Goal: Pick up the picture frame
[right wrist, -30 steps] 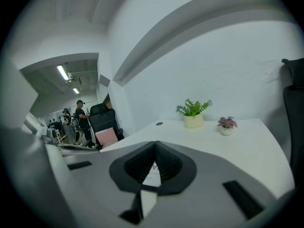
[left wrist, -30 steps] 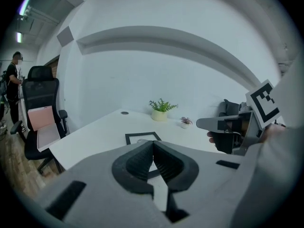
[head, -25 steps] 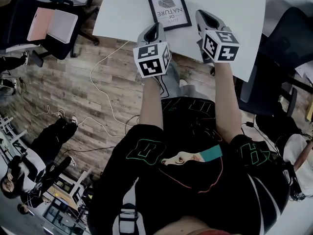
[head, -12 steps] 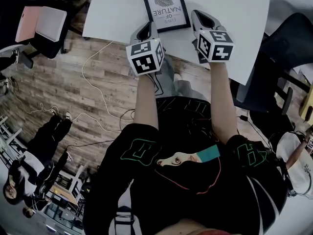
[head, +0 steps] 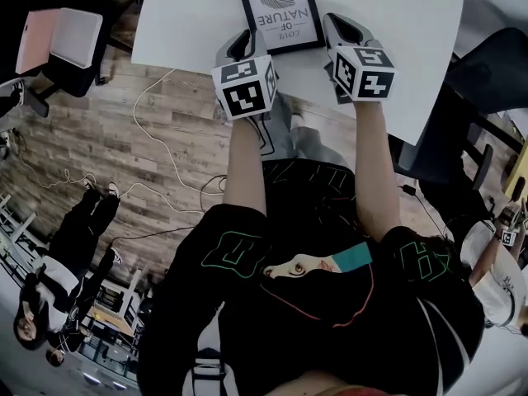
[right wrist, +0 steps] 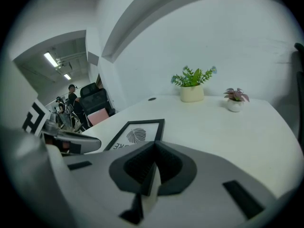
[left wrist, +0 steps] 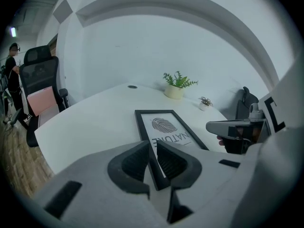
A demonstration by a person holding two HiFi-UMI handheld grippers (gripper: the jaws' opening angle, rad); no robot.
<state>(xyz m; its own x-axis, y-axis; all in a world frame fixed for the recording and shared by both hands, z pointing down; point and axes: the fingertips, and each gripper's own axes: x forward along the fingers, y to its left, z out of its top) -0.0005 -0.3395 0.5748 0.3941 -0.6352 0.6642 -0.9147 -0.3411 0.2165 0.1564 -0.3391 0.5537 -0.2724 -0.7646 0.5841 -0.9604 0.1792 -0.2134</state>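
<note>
Black picture frame (head: 279, 11), between left tool (head: 242, 41), right tool (head: 341, 26)

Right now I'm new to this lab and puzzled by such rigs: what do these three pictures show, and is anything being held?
There is no robot here. A person wears a head camera that looks down, and holds a grey two-jaw gripper in each hand. The other two pictures come from cameras riding on those grippers. On the white table lies a black-framed leaf print, with a leafy plant in a cream pot beyond it. The left gripper has just been opening its jaws; the frame's edge shows in the gap, ungripped. The right gripper is shut and empty.
</note>
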